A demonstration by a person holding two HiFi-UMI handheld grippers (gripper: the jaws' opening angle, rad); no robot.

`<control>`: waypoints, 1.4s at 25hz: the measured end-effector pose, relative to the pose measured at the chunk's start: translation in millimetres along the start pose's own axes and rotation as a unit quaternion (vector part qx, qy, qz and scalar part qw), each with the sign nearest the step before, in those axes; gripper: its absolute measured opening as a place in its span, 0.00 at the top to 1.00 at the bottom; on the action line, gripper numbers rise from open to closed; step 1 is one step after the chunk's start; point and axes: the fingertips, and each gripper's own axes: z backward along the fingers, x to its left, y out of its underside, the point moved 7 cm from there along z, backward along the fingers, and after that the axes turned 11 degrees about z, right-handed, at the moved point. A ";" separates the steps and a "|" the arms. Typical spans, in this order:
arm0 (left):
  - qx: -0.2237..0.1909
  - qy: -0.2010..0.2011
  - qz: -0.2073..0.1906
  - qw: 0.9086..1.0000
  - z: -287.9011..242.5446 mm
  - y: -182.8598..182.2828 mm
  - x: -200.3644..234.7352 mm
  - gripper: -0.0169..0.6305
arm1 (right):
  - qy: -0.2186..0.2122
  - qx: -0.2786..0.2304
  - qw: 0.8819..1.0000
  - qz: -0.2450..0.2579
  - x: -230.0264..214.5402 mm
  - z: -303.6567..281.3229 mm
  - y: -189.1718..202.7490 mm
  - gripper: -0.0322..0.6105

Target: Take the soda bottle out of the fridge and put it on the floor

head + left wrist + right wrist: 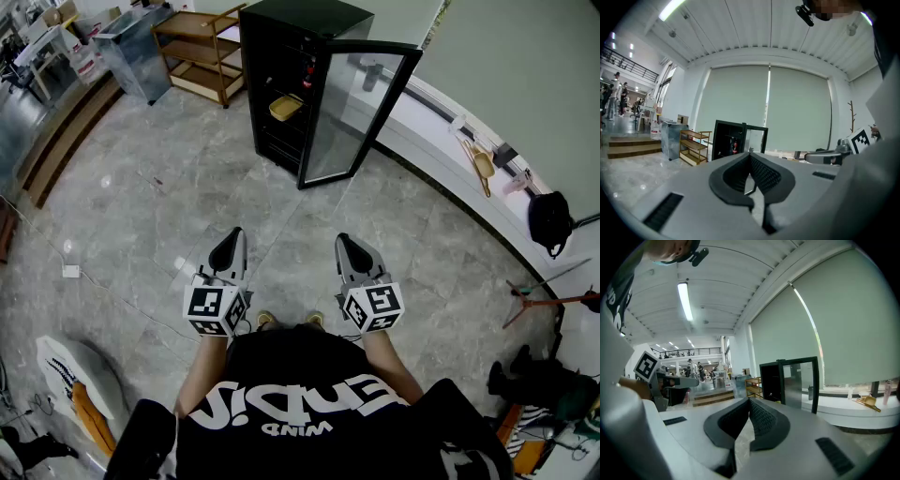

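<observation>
Fridge (277, 67) on grey marble floor (141, 216)

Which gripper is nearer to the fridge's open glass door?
Right. The right gripper is straight before the glass door; the left gripper is off to its left.

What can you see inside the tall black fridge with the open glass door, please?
A yellow bowl-shaped item sits on a middle shelf of the black fridge, with something small and red above it. The lower shelves are too dark to read.
</observation>
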 end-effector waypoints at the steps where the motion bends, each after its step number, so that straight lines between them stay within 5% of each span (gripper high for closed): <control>1: 0.000 0.001 0.001 1.000 -0.5 0.0 0.1 0.96 | 0.002 -0.002 1.000 0.000 0.4 -0.2 -0.4 0.92; 21: 0.015 0.044 -0.003 0.999 -0.4 -1.3 35.1 0.96 | 0.049 0.006 0.998 -0.024 44.1 -8.1 16.7 0.91; 35: 0.021 0.065 0.000 0.998 -82.3 -13.0 62.9 0.96 | 0.057 0.001 0.998 -0.027 2.6 -79.9 19.9 0.91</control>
